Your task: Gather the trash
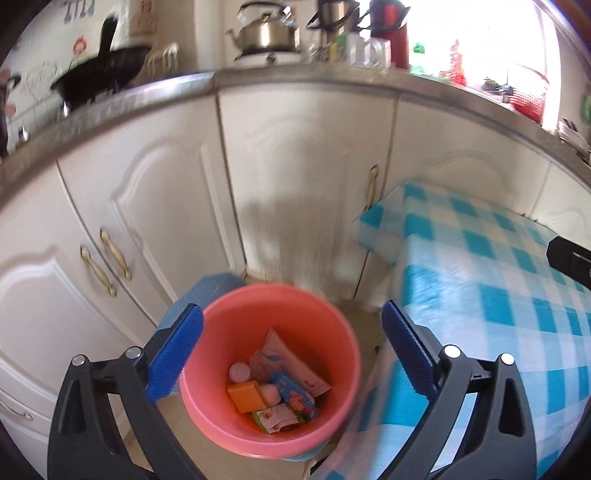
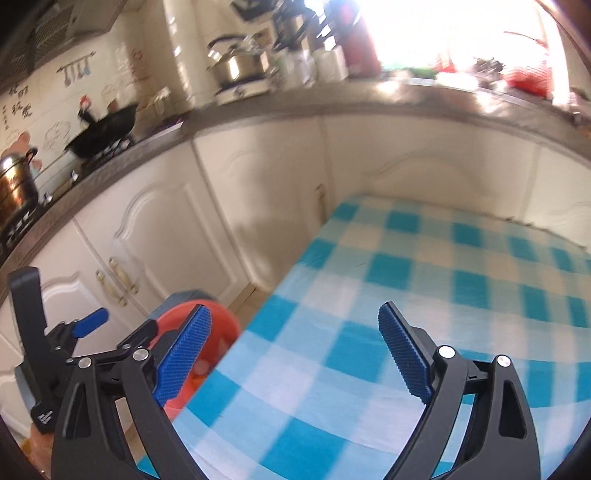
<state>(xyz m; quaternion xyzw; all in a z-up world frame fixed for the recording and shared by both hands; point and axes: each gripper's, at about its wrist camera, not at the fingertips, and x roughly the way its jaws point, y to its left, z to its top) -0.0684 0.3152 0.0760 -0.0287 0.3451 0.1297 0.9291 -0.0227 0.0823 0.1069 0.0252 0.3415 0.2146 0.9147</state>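
While both hands hang idle over the corner of the room, the left tool (image 1: 291, 354) is spread wide and carries nothing, its blue pads either side of the pink bucket (image 1: 269, 369) that stands on the floor just below it. Down in that bucket lies the collected trash (image 1: 275, 387): a flat pinkish packet, a white cap, an orange block, a small blue carton and a green-printed wrapper, all heaped on the bottom. The right tool (image 2: 295, 350) is likewise released and empty, poised above the near edge of the table (image 2: 424, 295) with its blue-and-white checked cloth. To my eye the dropping-in step is over, or nearly so, since no litter shows on the stretch of cloth in sight; the next move would call for scanning the rest of the table or floor for a stray piece, and if one turns up, carrying it over the rim. Only the left camera looks into the bucket and shows its contents; the right one catches merely a slice of its rim, half hidden behind its own finger, but it does show the other tool beside it and far more of the tabletop. Beyond stand white cabinets (image 1: 147, 206), then the worktop with a black wok (image 1: 107, 74) and a steel kettle (image 1: 266, 33).
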